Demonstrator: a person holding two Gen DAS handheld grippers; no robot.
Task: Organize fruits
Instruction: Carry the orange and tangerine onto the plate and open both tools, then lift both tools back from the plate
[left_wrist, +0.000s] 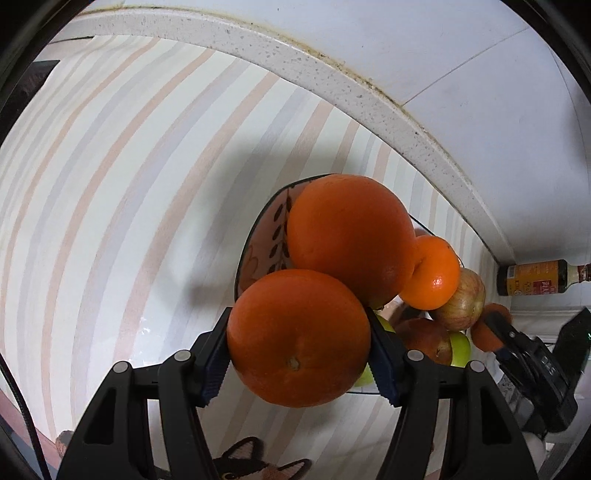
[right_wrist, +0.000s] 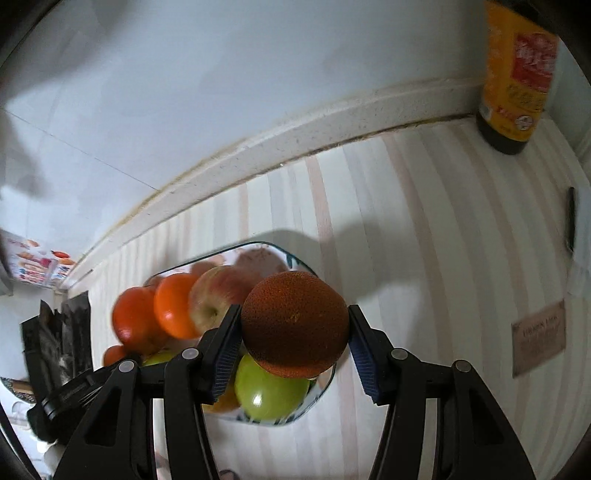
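Note:
My left gripper (left_wrist: 299, 350) is shut on a large orange (left_wrist: 297, 336), held just above the near rim of a patterned fruit plate (left_wrist: 266, 236). The plate holds another large orange (left_wrist: 351, 240), a small orange (left_wrist: 434, 275), a red-yellow apple (left_wrist: 461, 301) and a green apple (left_wrist: 460, 349). My right gripper (right_wrist: 293, 343) is shut on a dark rough-skinned orange (right_wrist: 295, 328) above the same plate (right_wrist: 325, 384), over a green apple (right_wrist: 269, 395). The right gripper also shows in the left wrist view (left_wrist: 517, 343).
The plate stands on a striped cloth (left_wrist: 129, 221) beside a speckled counter ledge (left_wrist: 369, 99) and white wall. A yellow-labelled sauce bottle (right_wrist: 513, 81) stands in the far corner. A dark packet (right_wrist: 55, 347) and a brown card (right_wrist: 539, 338) lie at the sides.

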